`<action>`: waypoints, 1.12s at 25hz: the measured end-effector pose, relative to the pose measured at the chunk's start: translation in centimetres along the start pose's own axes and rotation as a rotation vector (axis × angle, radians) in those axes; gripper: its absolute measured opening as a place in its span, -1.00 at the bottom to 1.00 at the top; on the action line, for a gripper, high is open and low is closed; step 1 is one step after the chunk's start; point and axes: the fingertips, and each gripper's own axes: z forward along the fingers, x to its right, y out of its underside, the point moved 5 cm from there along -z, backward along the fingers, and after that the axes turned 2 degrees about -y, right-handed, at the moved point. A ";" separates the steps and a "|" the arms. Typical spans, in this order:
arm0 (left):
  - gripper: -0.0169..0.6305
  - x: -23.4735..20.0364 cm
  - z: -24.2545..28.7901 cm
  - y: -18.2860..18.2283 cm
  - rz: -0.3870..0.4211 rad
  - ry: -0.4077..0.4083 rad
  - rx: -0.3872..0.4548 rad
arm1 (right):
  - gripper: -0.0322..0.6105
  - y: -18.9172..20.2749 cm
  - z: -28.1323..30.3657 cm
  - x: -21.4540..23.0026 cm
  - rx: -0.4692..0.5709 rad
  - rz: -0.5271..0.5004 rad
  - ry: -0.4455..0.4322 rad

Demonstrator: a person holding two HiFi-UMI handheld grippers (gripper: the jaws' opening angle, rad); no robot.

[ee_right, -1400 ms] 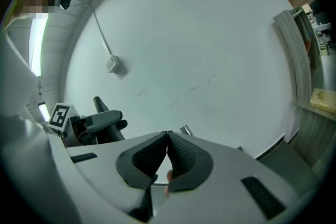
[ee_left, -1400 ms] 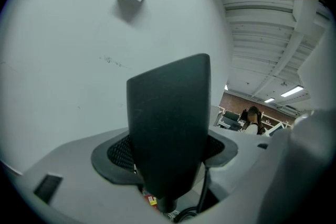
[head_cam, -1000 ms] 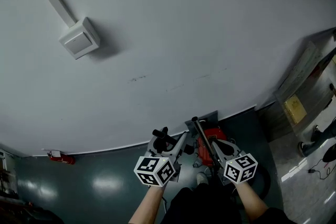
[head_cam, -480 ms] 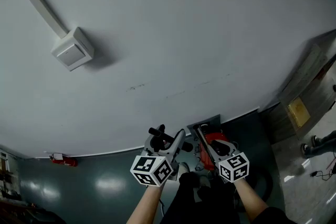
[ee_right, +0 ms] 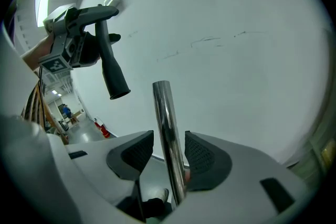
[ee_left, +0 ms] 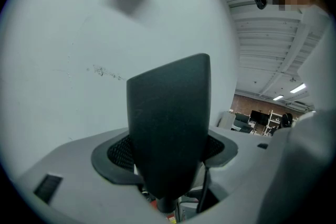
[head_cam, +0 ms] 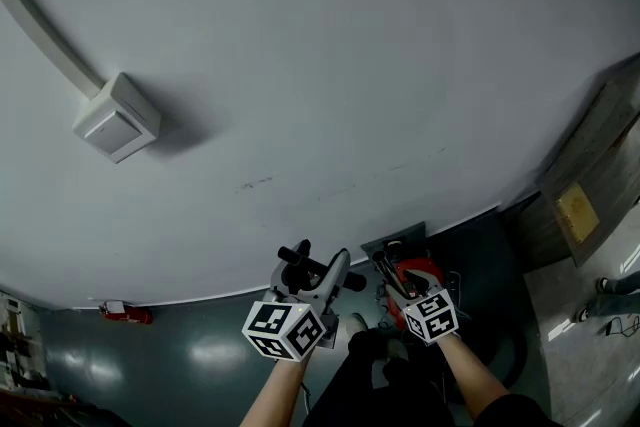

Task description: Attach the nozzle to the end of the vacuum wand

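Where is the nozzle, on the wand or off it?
Off. The nozzle is clamped in the left gripper, with a clear gap to the wand, whose metal tip is bare.

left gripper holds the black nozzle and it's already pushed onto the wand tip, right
Not quite. The left gripper does hold the black nozzle, but it isn't on the wand yet: the right gripper view shows its open end apart, left of the bare wand tip.

glossy dark floor (head_cam: 200,355) bears a red vacuum (head_cam: 414,272) and a small red object (head_cam: 127,314).
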 end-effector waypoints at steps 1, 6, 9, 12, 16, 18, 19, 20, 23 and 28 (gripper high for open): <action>0.06 -0.3 0.2 0.0 -0.004 -0.002 -0.001 | -0.35 0.1 0.4 0.1 -0.007 -0.005 -0.001; 0.06 -1.5 1.1 0.2 -0.010 -0.005 -0.016 | -0.33 0.0 2.4 0.3 -0.033 -0.035 -0.009; 0.06 -2.2 1.4 0.4 -0.016 -0.009 -0.025 | -0.33 -0.2 3.4 0.3 -0.047 -0.055 -0.011; 0.06 -2.9 1.5 0.5 -0.019 -0.015 -0.036 | -0.33 -0.2 4.2 0.2 -0.067 -0.078 -0.014; 0.06 -3.4 1.7 0.5 -0.028 -0.018 -0.037 | -0.34 -0.2 4.7 0.5 -0.068 -0.087 -0.003; 0.06 -3.6 1.6 0.6 -0.027 -0.019 -0.038 | -0.34 -0.2 4.9 0.5 -0.066 -0.099 0.002; 0.06 -3.6 1.5 0.7 -0.027 -0.021 -0.040 | -0.34 -0.2 5.0 0.4 -0.065 -0.105 0.002; 0.06 -3.7 1.5 0.8 -0.028 -0.022 -0.041 | -0.37 -0.2 5.0 0.4 -0.065 -0.112 0.003; 0.06 -3.8 1.3 1.0 -0.031 -0.024 -0.043 | -0.42 -0.1 5.0 0.2 -0.068 -0.140 0.007; 0.06 -3.5 1.1 0.5 -0.028 -0.017 -0.029 | -0.42 -0.2 4.7 0.1 -0.062 -0.148 0.009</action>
